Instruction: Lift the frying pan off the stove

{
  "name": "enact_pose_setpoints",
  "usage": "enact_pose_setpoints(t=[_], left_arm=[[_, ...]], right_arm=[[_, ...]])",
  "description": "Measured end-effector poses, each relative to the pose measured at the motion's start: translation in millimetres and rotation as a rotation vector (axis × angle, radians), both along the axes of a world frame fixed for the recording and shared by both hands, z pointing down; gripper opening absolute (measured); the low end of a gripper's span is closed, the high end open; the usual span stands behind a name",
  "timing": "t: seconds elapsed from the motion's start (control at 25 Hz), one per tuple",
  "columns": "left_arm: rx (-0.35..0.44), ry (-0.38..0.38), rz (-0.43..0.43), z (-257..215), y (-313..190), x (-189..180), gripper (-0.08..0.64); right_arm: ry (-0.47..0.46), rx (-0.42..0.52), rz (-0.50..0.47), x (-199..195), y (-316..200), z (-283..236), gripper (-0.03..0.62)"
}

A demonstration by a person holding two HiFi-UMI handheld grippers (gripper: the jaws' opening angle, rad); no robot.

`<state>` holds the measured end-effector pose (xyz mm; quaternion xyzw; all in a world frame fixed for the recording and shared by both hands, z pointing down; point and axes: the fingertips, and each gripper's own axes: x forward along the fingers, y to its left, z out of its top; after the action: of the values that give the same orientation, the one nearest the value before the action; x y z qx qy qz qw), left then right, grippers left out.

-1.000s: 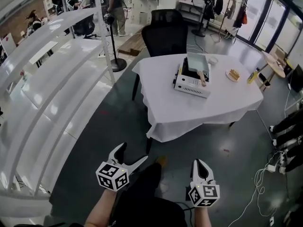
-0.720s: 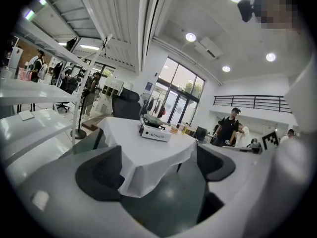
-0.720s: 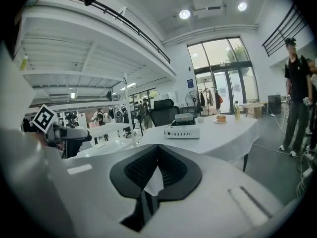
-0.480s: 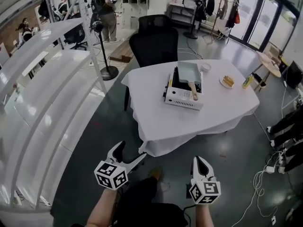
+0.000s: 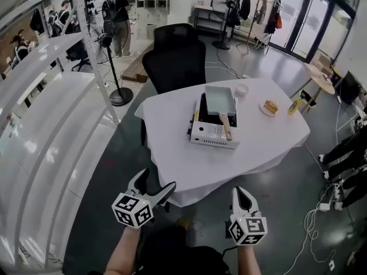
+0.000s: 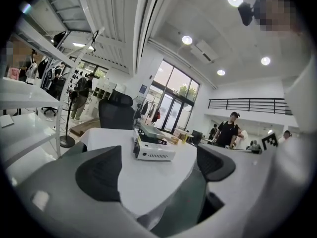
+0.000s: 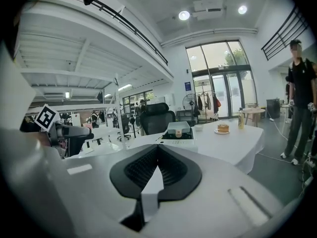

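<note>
A square grey-green frying pan (image 5: 220, 99) with a wooden handle (image 5: 225, 127) sits on a white portable stove (image 5: 213, 133) on the white-clothed table (image 5: 172, 153). Both grippers hang low in front of the table, well short of it, over the dark floor. My left gripper (image 5: 156, 180) is open with nothing between its jaws; in its own view the stove (image 6: 154, 151) and pan (image 6: 148, 132) show beyond the left gripper (image 6: 157, 167). My right gripper (image 5: 241, 192) is shut and empty; its view shows the pan (image 7: 178, 128) far ahead past the right gripper (image 7: 157, 150).
A black office chair (image 5: 175, 62) stands behind the table. A plate of food (image 5: 268, 106), a small bowl (image 5: 241, 89) and a yellow bottle (image 5: 295, 105) sit on the right part of the table. White shelving (image 5: 46, 125) runs along the left. Cables (image 5: 338, 202) lie on the floor at right.
The table, stove and pan have shifted left and lower in the head view and look nearer. Both grippers keep the same pose, left open, right shut.
</note>
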<state>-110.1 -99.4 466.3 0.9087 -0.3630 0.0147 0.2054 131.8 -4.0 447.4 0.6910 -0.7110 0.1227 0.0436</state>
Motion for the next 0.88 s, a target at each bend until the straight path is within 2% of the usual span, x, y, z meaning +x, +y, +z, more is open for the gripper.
enact_pose_setpoints(t=[0.24, 0.56, 0.76, 0.88], left_arm=[[0.014, 0.012, 0.009, -1.4, -48.1, 18.1, 0.508], [0.023, 0.008, 0.027, 1.3, -81.6, 31.6, 0.508], [-0.010, 0.012, 0.060, 20.0, -74.5, 42.5, 0.508], [-0.058, 0.003, 0.088, 38.7, -61.5, 48.3, 0.508]], right_arm=[[0.016, 0.004, 0.017, 18.4, -38.7, -2.4, 0.005], [0.022, -0.005, 0.020, 32.4, -66.0, 5.4, 0.005], [0.014, -0.007, 0.045, 37.6, -69.9, 18.3, 0.005], [0.015, -0.006, 0.043, 36.0, -64.8, 21.8, 0.005]])
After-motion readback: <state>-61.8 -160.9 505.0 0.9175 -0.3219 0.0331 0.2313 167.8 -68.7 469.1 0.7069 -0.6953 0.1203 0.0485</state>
